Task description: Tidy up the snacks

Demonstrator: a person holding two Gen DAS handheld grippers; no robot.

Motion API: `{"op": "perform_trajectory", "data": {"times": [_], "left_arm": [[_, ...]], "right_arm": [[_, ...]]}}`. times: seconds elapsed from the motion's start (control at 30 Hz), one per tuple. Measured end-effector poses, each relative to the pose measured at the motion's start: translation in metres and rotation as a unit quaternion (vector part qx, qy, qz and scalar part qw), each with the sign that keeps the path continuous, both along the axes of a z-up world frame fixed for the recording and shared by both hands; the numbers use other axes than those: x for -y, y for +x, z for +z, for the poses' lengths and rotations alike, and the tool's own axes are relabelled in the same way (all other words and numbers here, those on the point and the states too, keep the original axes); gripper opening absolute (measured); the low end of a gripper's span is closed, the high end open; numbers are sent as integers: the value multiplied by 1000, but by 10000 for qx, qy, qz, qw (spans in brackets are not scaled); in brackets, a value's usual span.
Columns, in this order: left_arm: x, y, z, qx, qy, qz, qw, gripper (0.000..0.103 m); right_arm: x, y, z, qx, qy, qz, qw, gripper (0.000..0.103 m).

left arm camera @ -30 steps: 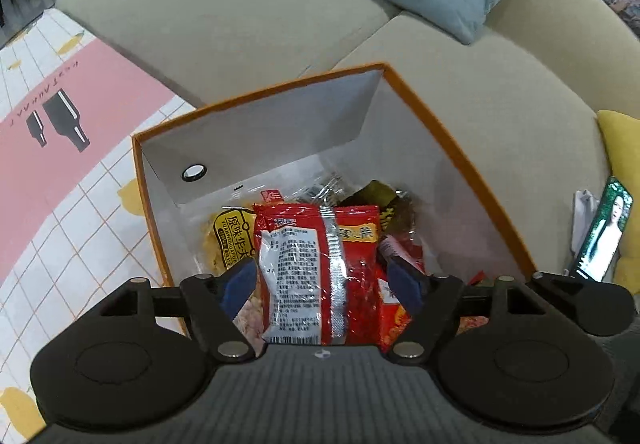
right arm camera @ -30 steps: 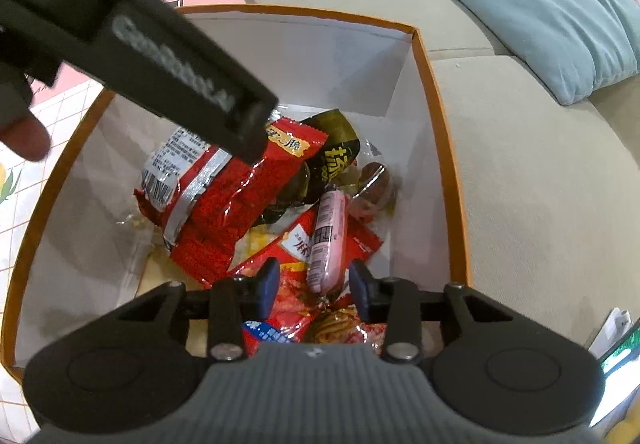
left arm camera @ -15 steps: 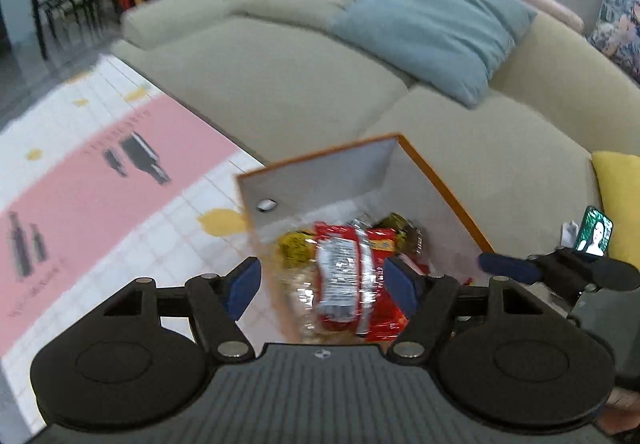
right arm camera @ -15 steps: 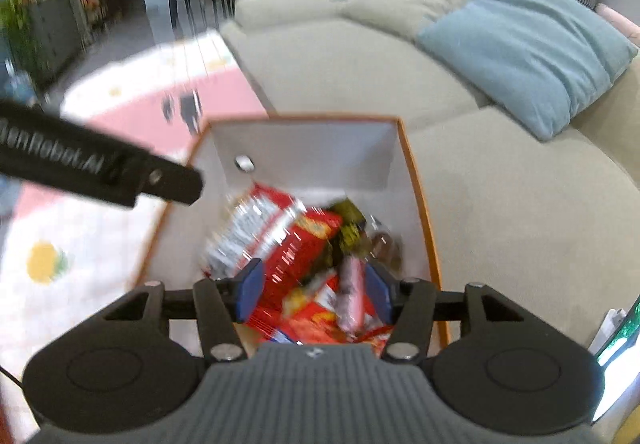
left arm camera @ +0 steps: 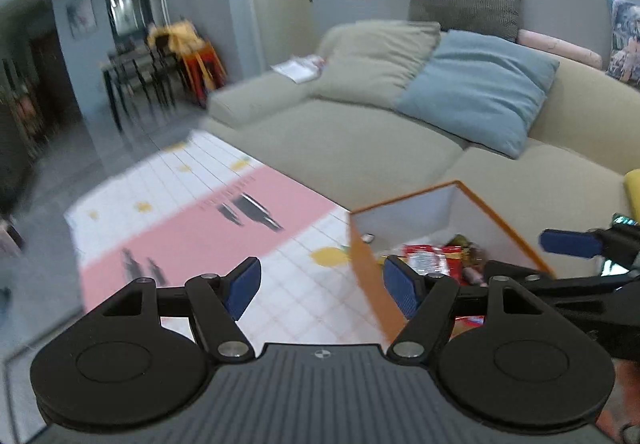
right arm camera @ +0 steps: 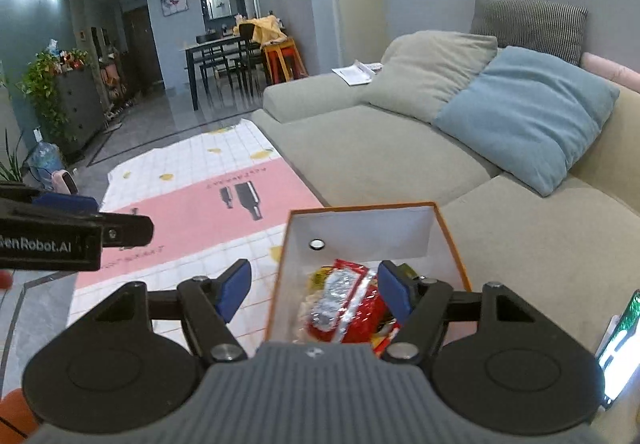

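Note:
An orange-edged white box (right arm camera: 448, 236) stands on the floor against the sofa and holds several snack packs. A red pack with a silver label (right arm camera: 348, 300) lies on top. The box also shows in the left wrist view (left arm camera: 496, 216) at the right, with the snacks (left arm camera: 432, 258) inside. My left gripper (left arm camera: 320, 284) is open and empty, raised well above the mat, left of the box. My right gripper (right arm camera: 314, 290) is open and empty, high above the box's near left edge. The left gripper's side (right arm camera: 76, 232) shows in the right wrist view, at the left.
A beige sofa (right arm camera: 380, 156) with a blue pillow (right arm camera: 528, 112) runs behind the box. A pink and white mat (right arm camera: 192, 212) covers the floor to the left. A lit phone (right arm camera: 618, 340) lies at the right. A dining table and chairs (right arm camera: 224, 60) stand far back.
Both grippers have let go of their snacks, opened and pulled up and back from the box. The red pack and the sausage now lie in the box.

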State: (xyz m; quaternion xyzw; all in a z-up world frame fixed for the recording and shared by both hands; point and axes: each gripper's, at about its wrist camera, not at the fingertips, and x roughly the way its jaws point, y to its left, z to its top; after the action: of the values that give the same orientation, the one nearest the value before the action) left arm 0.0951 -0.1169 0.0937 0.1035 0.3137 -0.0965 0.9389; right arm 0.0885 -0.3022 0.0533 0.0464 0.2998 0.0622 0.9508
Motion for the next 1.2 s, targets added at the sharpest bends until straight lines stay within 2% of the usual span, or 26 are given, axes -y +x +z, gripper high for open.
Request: {"op": "perform_trajectory", "data": {"times": [0.33,0.5,0.73,0.9,1.2], "left_arm": [[-44,-43,-3,259,109,334,9990,82],[-57,-54,-16,131,73,371,9992,83],[-64,-63,-43,-223,-26,396,9990,83],[-65,-65,-64,-540,70,485,9973,83],[-71,-58,-97,-1152,148,747,9904,83]], "right_arm": [[-29,-48,10,187,99,-139,9997,69],[-46,-69,7,441,-157,-348,9983,69],[-68,-85,-9,477,-426,-256,9976,69],[-79,-86,-27,258,-631,-91,9976,69],[-84,-71,-64,-452,-722,-70,9963,69]]}}
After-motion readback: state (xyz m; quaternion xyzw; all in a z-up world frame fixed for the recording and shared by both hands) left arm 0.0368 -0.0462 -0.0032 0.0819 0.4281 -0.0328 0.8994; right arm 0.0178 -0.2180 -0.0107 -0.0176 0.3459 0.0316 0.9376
